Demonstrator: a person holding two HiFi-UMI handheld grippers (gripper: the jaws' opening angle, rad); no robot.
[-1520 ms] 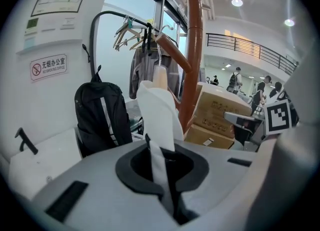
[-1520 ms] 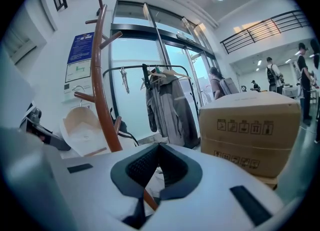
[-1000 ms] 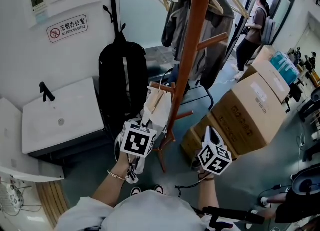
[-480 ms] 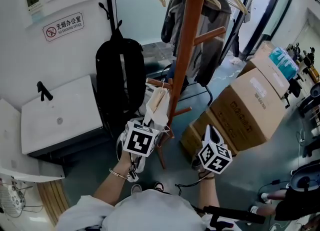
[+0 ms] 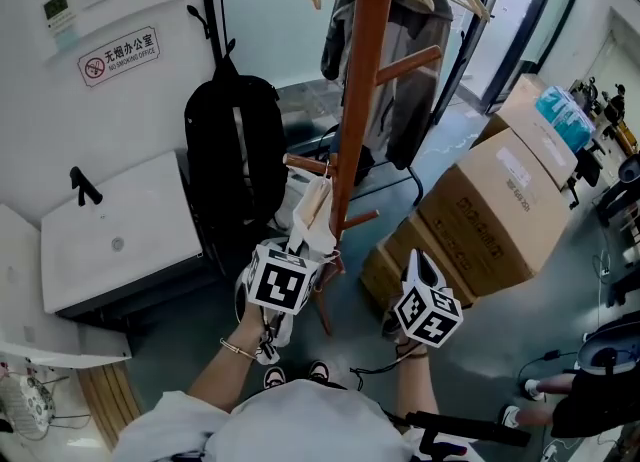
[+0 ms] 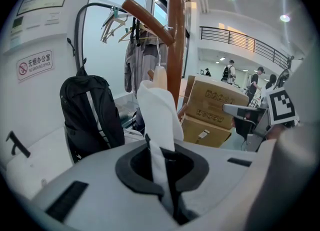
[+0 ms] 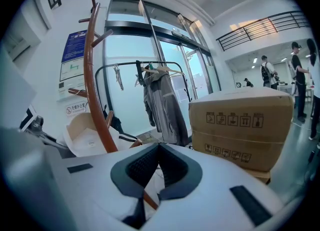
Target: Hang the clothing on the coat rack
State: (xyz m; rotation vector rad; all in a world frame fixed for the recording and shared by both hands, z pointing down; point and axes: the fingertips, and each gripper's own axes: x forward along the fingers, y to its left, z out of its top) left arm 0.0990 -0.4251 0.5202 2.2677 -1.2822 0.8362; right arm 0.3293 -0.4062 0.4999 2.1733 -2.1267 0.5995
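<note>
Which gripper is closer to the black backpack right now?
Left. The left gripper, clamping the white garment, sits just beside the backpack; the right gripper is across the rack pole, by the cardboard boxes.

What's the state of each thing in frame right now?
left gripper: jaws shut on white garment
white garment: held against coat rack, not clearly on a peg
right gripper: jaws shut, empty
coat rack: upright
black backpack: upright by the wall
cardboard boxes: closed, stacked

The grey floor (image 5: 500, 350) bears the wooden coat rack (image 5: 358, 70); stacked cardboard boxes (image 5: 490, 210) stand just right of it.
</note>
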